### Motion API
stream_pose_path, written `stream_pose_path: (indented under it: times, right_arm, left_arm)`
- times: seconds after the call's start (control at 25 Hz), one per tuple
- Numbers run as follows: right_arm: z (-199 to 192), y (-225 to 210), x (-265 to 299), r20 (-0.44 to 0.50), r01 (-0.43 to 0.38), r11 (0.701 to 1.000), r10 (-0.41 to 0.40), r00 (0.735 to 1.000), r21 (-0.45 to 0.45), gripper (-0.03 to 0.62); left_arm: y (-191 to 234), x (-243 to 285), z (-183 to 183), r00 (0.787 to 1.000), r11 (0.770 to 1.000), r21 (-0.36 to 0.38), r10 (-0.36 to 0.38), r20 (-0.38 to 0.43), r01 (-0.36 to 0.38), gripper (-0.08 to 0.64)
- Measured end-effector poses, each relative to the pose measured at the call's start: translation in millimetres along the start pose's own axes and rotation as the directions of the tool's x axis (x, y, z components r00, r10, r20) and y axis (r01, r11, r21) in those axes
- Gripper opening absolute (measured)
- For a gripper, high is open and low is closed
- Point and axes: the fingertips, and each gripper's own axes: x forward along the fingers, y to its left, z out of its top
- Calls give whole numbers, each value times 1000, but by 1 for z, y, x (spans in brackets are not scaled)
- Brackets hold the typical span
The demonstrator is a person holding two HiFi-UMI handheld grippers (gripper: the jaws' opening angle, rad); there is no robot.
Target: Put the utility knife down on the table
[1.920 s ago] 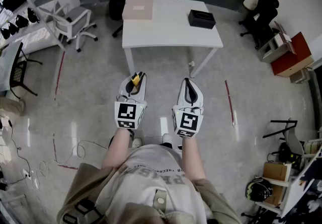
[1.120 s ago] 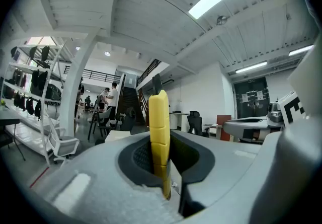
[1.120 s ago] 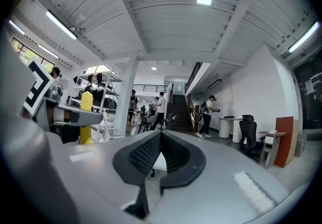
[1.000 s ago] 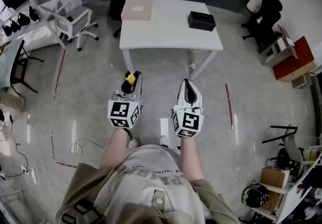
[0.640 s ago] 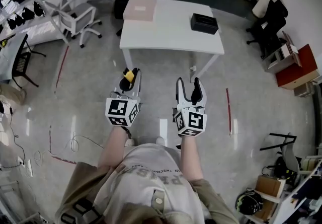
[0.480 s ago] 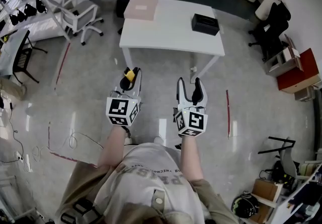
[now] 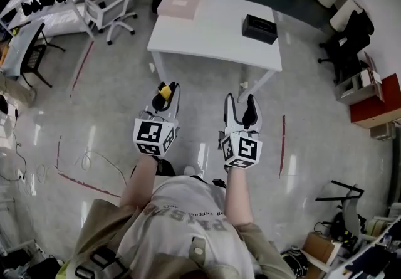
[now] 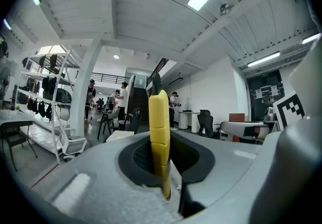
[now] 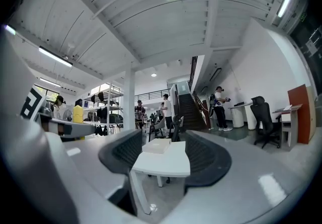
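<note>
Yellow utility knife (image 8: 159,137) is pinched edge-on between the jaws of the left gripper (image 7: 166,89), carried over the floor. Its long axis is seen upright, dark tip uppermost. Right gripper (image 7: 242,101): jaws just opened, spread wide, nothing held. White table (image 7: 213,33) is noted well ahead.

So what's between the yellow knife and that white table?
Only bare, glossy floor, as the head view shows; the utility knife is held short of the table.
</note>
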Motion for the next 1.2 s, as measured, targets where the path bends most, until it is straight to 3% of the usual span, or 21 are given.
stream_pose_path:
  times: [0.24,0.64,1.2]
  right_arm:
    - [2,-20,3,1,-15,1000,14,1000,22,245]
    - [-16,-16,45,-30,-20,999,21,999,27,244]
    - [-30,1,184,-33,52,999,-51,998,14,244]
  left_arm:
    - [-19,15,-4,1000,1000,28,-2,-23,3,34]
    - [11,52,-16,999,1000,13,-6,-53,6,34]
    - [114,175,-3,993,995,18,-99,-56,101,34]
